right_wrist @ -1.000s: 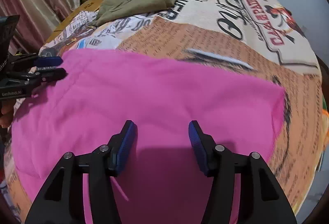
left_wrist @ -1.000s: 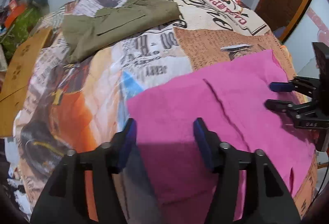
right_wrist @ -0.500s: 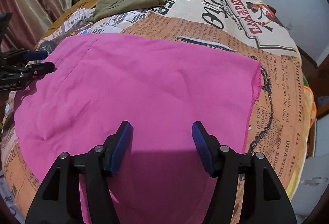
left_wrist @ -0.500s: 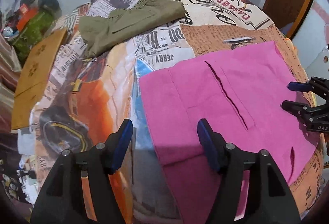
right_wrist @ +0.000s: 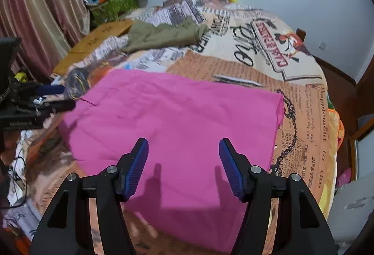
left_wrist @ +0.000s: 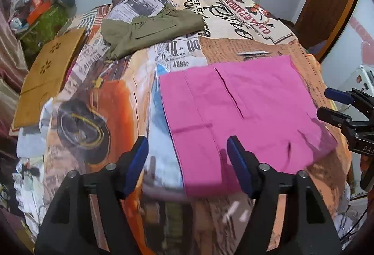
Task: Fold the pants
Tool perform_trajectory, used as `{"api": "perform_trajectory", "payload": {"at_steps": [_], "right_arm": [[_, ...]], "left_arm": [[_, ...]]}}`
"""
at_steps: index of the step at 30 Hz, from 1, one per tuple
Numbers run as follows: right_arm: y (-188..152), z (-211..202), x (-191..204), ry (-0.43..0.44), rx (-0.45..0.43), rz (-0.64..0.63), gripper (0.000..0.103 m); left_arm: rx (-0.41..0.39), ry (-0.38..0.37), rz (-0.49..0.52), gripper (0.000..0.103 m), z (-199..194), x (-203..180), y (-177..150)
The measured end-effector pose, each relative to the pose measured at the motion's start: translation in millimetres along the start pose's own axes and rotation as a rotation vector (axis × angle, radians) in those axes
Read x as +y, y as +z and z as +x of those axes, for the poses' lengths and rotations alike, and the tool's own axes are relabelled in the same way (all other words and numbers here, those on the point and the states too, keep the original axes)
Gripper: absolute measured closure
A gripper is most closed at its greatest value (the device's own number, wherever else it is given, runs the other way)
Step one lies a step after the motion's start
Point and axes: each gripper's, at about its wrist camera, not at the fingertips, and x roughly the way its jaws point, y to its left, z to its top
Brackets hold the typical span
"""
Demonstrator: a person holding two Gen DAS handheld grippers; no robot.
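Pink pants [left_wrist: 243, 112] lie folded flat in a rough rectangle on the printed bedspread [left_wrist: 98, 100]; they also fill the middle of the right wrist view [right_wrist: 182, 128]. My left gripper [left_wrist: 188, 163] is open and empty, above the pants' near left edge. My right gripper [right_wrist: 183, 163] is open and empty, above the pants' near edge. The right gripper shows at the right edge of the left wrist view [left_wrist: 334, 103]. The left gripper shows at the left of the right wrist view [right_wrist: 58, 97].
Olive green pants [left_wrist: 149, 33] lie folded at the far side of the bed. A brown cardboard box [left_wrist: 46, 75] sits left of the bed, a cluttered green bin [right_wrist: 112, 5] beyond it. A striped curtain [right_wrist: 39, 12] hangs at left. A wooden door [left_wrist: 327, 0] stands at right.
Both grippers have pulled back and up from the pink pants, so more of the bed and room shows. The pants lie still; both grippers stay open.
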Motion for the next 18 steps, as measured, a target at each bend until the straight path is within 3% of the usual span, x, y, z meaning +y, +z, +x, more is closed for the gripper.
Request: {"api": "perform_trajectory", "payload": {"at_steps": [5,11,15,18], "right_arm": [[-14,-13,14,-0.004,-0.047,0.013,0.038],[-33,-7,21,-0.002,-0.021,0.057,0.038],[-42,-1,24,-0.026,-0.014,0.066,0.038],[-46,8,26,-0.032,-0.001,0.077,0.038]], "left_arm": [[0.011,-0.03,-0.032,0.028,-8,-3,-25],[0.041,-0.097,-0.12,0.028,-3,-3,-53],[0.074,-0.201,-0.211,0.028,5,-4,-68],[0.063,-0.198,-0.199,0.028,6,-11,-70]]}}
